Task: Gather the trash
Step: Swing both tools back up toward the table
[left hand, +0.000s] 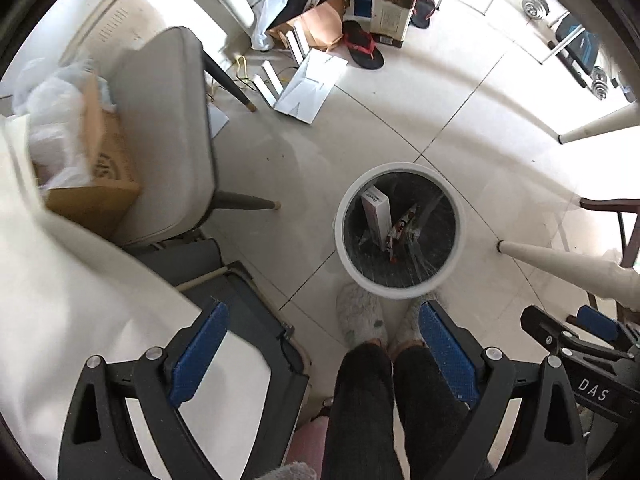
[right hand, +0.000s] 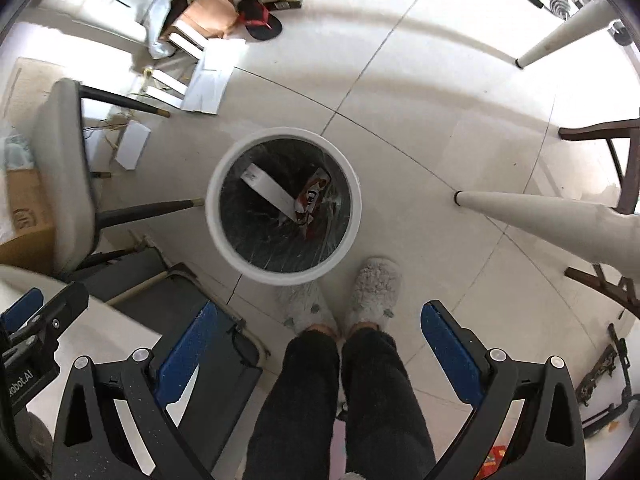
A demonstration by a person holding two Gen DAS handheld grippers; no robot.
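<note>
Both grippers point down over the bin [right hand: 283, 204]. Left gripper [left hand: 324, 354] and right gripper [right hand: 318, 350] stand wide open, nothing between the pads. Bin sits on tile floor [right hand: 420, 120] just ahead of the slippers; the right gripper looks nearer above it. Inside: white box [right hand: 269, 191], leaning upright, and wrapper [right hand: 310, 200]. Room cluttered: chair [left hand: 168, 132], cardboard beyond.
</note>
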